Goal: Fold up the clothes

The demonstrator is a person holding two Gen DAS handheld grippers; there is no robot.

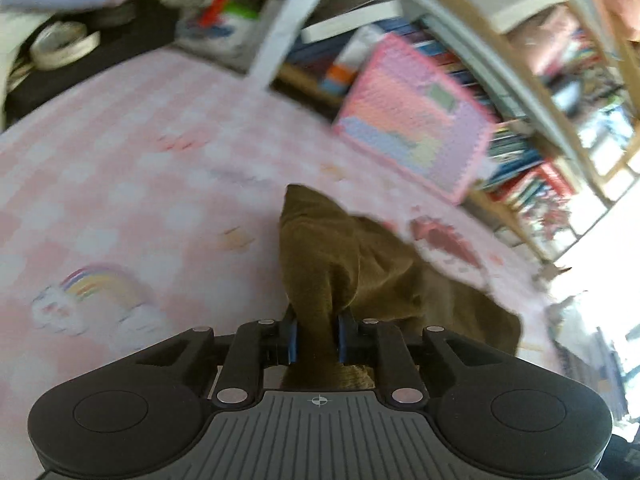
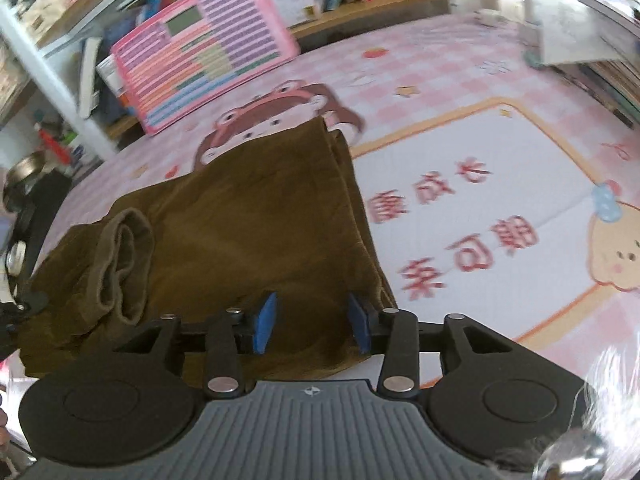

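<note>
Left wrist view: left claw point(image 1: 316, 334) angled downward, pinched on bunched olive garment point(image 1: 320, 264) above pink mat point(image 1: 120, 168).

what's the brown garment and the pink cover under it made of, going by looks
Brown garment: seemingly a soft, matte knit or velour-like fabric; it drapes in loose folds and bunches where the left tool pinches it. Pink cover: likely thin printed cotton or polyester, flat, matte, with checks and cartoons. Blur leaves weave unclear.

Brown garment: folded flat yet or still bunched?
Part folded, not flat. The brown garment lies doubled on the pink mat, layered edges along one side, while the left gripper pinches up a bunched corner.
</note>
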